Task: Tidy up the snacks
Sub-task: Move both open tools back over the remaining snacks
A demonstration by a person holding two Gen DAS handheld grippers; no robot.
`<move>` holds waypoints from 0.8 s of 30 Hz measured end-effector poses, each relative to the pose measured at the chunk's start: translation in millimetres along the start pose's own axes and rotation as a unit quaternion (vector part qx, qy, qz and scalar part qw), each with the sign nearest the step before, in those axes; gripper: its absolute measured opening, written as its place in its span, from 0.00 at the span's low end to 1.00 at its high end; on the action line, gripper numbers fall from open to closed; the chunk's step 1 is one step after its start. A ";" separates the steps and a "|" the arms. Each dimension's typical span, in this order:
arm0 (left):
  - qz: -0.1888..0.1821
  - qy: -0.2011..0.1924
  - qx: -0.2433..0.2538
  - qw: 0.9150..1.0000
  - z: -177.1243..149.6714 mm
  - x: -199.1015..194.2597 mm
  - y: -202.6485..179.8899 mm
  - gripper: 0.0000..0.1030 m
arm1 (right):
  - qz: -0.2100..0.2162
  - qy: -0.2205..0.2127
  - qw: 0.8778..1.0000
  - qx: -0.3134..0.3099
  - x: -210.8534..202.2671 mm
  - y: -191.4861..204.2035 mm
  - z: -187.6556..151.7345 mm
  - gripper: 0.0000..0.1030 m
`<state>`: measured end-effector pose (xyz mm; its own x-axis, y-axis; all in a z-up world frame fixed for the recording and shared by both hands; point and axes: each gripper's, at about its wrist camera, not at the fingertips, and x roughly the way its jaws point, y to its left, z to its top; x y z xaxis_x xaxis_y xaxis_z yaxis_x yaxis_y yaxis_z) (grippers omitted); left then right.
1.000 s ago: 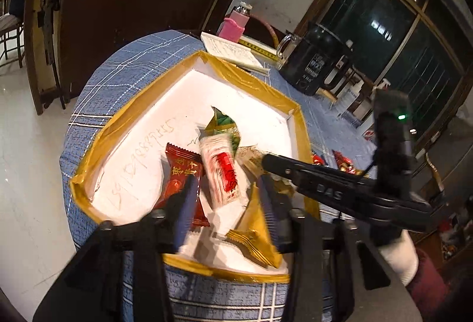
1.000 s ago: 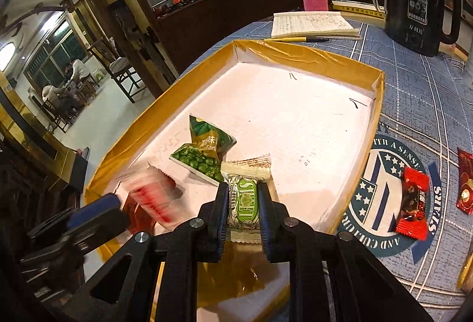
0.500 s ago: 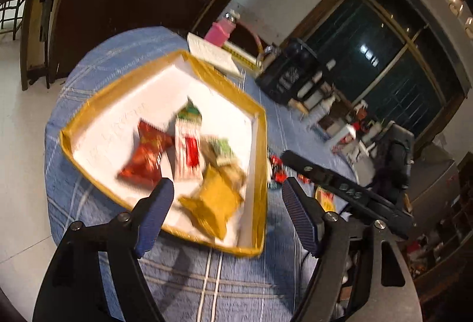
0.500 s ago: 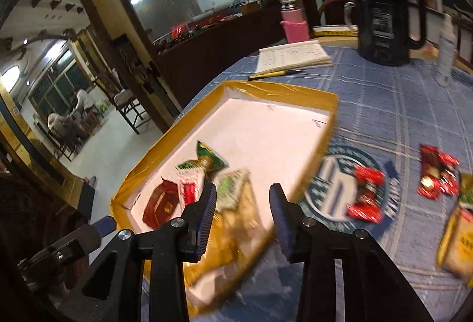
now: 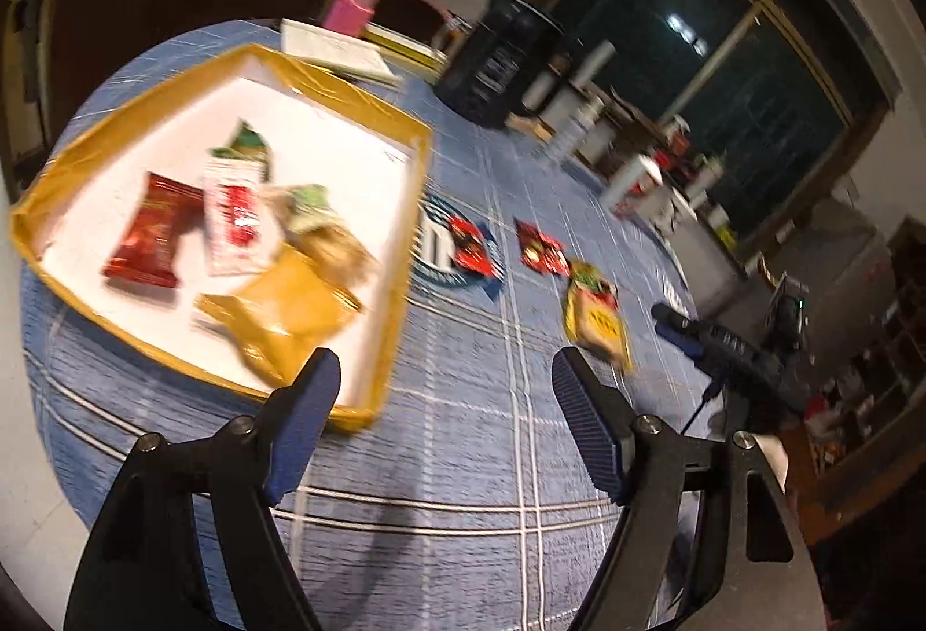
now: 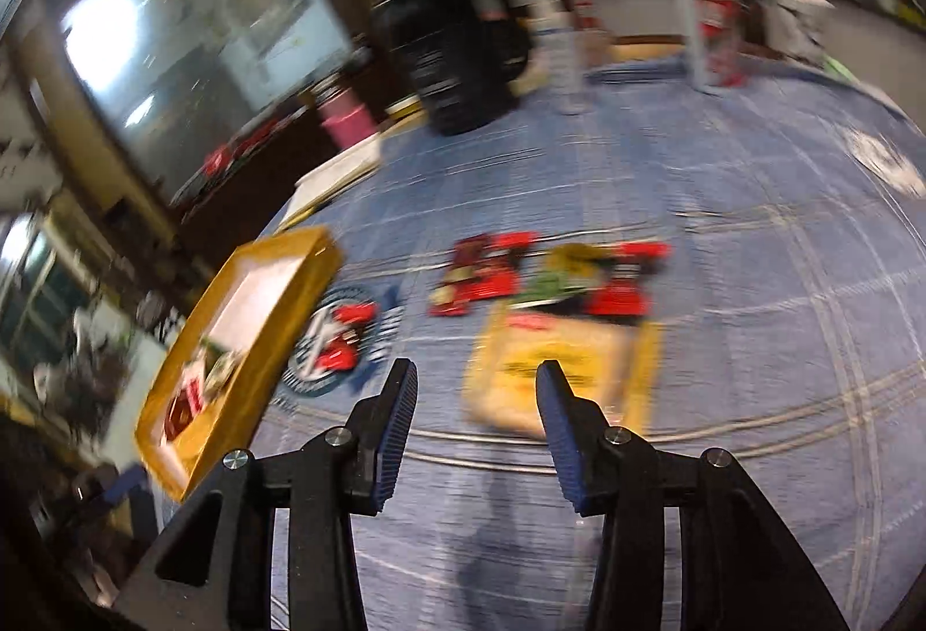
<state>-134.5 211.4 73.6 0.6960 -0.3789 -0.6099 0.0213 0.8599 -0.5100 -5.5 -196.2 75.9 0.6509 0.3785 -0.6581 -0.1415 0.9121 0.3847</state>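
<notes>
The gold-rimmed tray (image 5: 87,179) sits toward the tabletop's left edge, holding a dark red packet (image 5: 153,240), a white-and-red packet (image 5: 234,220) and a yellow bag (image 5: 283,312), their long axes running roughly toward the tray's far side; blur hides their print. The left gripper (image 5: 443,419) hangs wide apart, empty, over blue checked cloth (image 5: 463,457). The right gripper (image 6: 471,425), jaws just opening, holds nothing above a blurred yellow packet (image 6: 555,359) near the table's middle.
</notes>
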 end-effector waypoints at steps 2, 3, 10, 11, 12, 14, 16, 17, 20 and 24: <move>0.004 0.007 0.015 1.000 -3.0 3.9 -10.6 0.73 | -0.003 -0.001 1.000 0.011 0.2 -12.2 1.5 0.45; 0.007 0.008 0.022 1.000 -4.6 4.6 -15.1 0.73 | -0.003 -0.001 1.000 0.018 1.4 -17.1 1.4 0.46; 0.027 0.006 0.041 0.999 -9.3 5.0 -27.0 0.73 | 0.000 0.013 0.999 0.046 25.7 -33.1 2.1 0.55; 0.028 0.007 0.041 0.999 -10.1 5.5 -27.5 0.73 | -0.003 0.013 0.999 0.047 29.7 -33.0 3.9 0.55; 0.030 0.009 0.041 0.999 -10.7 6.6 -28.1 0.73 | -0.004 0.012 0.999 0.047 31.9 -33.0 5.7 0.55; 0.032 0.013 0.041 0.999 -11.9 9.9 -29.7 0.73 | -0.009 0.009 0.999 0.042 37.4 -30.0 15.3 0.55; 0.029 0.017 0.044 0.998 -13.7 13.2 -32.6 0.73 | -0.019 0.010 0.999 0.031 45.9 -26.0 27.2 0.55; 0.028 0.019 0.047 0.998 -14.7 14.9 -35.1 0.73 | -0.028 0.011 0.999 0.025 52.4 -23.8 33.6 0.55; 0.024 0.025 0.058 0.998 -17.3 18.2 -41.7 0.73 | -0.057 0.030 0.998 -0.001 78.1 -15.9 47.1 0.55; 0.029 0.029 0.068 0.997 -16.2 19.4 -43.9 0.73 | -0.089 0.045 0.995 -0.026 106.0 -7.2 53.4 0.54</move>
<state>-133.6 160.7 74.4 0.6565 -0.3429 -0.6719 0.0826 0.9180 -0.3878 104.3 -171.1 37.9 0.6002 0.2199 -0.7690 -0.0700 0.9722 0.2235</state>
